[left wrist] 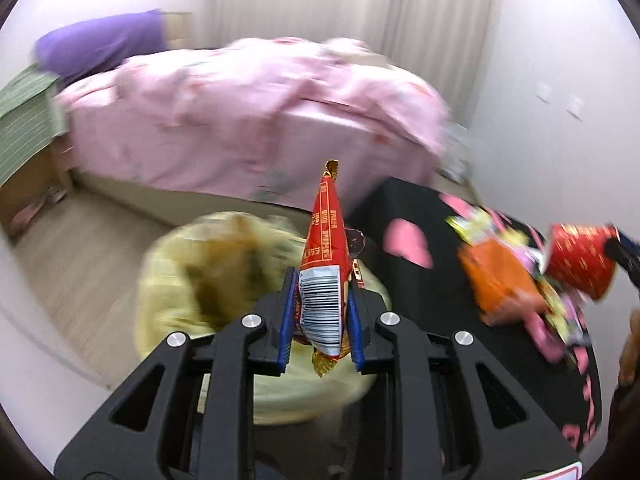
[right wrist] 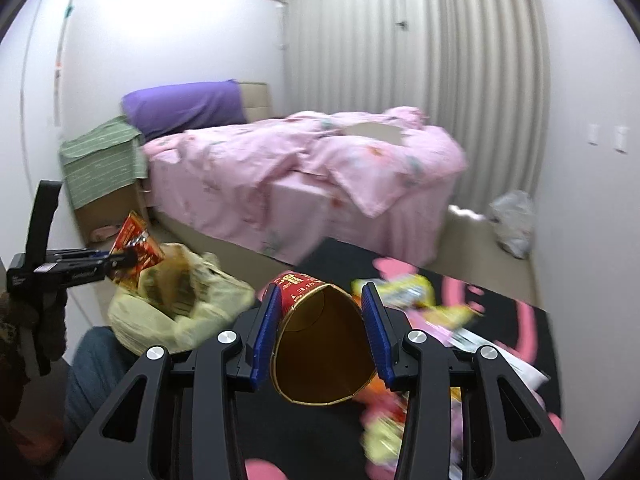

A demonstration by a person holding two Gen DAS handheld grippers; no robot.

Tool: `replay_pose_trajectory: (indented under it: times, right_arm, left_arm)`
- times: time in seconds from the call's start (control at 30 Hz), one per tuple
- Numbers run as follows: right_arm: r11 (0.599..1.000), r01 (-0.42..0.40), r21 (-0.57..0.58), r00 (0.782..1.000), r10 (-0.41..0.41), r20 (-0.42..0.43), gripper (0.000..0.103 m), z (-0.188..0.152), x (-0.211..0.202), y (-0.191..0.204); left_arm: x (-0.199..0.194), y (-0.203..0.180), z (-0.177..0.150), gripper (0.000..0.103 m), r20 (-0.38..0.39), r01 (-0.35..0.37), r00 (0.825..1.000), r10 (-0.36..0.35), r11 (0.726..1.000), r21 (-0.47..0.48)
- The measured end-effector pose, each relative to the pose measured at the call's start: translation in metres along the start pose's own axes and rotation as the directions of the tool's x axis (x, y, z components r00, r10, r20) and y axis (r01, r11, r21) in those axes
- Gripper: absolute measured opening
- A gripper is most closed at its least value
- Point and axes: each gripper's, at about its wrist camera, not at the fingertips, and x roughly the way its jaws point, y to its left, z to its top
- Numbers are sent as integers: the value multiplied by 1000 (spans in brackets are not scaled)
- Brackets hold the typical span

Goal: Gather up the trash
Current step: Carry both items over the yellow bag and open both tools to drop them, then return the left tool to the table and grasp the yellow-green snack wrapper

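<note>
Two tools are each gripping a piece of trash. On the left, the left tool [left wrist: 322, 312] is clamping a red snack wrapper [left wrist: 325, 264] between its blue pads, barcode side facing the camera, with the wrapper's tip pointing up and away. Below and just beyond it, a pale yellow bag [left wrist: 224, 280] is sitting open on the floor (blurred in the left wrist view, sharper in the right one). On the right, the right tool [right wrist: 322, 336] is squeezing a red paper cup [right wrist: 320, 344] by its sides, its gold-lined mouth facing the camera and pressed out of round. Beside that cup, more wrappers [right wrist: 416, 300] in yellow, orange and pink are lying scattered on a black surface [right wrist: 340, 256] with pink patches. From the right wrist view, the left tool [right wrist: 116, 264] is holding its wrapper right above the bag's [right wrist: 172, 304] mouth. Behind everything, a bed [right wrist: 288, 176] with pink bedding is filling the room.
</note>
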Motion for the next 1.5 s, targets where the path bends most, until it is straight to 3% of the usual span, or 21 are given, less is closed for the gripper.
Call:
replay_pose_trajectory:
  times: [0.13,0.27,0.33,0.47,0.6,0.67,0.73,0.87,1.0,1.07,1.27,1.5]
  right_arm:
    - [990,-136,-33,990,135,-38,40,24,51,37]
    - [973,-222,-59,973,217,-84,40,35,98,70]
    - [958,-284,-45,952,276,-130,40,37,126,87]
    - [918,-395,-16,892,380,-246,40,30,183,119]
    - [909,-416,21,846,396,-356,40,15,230,139]
    - [915,-401,31,836,380,-395,41,8,245,145]
    - [914,-405,32,823,380,-421,44,4,258,150]
    - [904,-424,57,806,405,-432,50,0,267,151]
    - [922,-386,27,839,363,-405,54,3,262,151]
    - [916,-399,39,842,382,-380,59,6,258,147]
    - [931,-362,39,876,354,-328,59,18,239,133]
    - [959,-281,35,923,280,-264,59,16,184,95]
  left_arm:
    - [8,35,4,21,-15,-36,999,35,998,-55]
    - [26,52,-10,21,-74,-40,997,33,995,-92]
    - [36,59,-22,21,-115,-24,993,12,994,-104]
    - [59,72,-39,21,-169,-15,985,-9,990,-141]
    - [84,82,-44,21,-225,-22,974,-18,985,-172]
    - [89,87,-45,27,-230,-34,973,-7,984,-173]
    - [91,92,-45,46,-217,-29,976,-11,983,-179]
    - [81,98,-42,54,-172,-4,985,-29,982,-188]
    - [66,102,-39,57,-120,-58,992,34,979,-196]
    - [59,106,-36,57,-93,-75,994,55,972,-224]
    - [47,107,-29,58,-62,-79,996,67,968,-238]
    - [40,83,-26,58,-39,-51,998,44,977,-205]
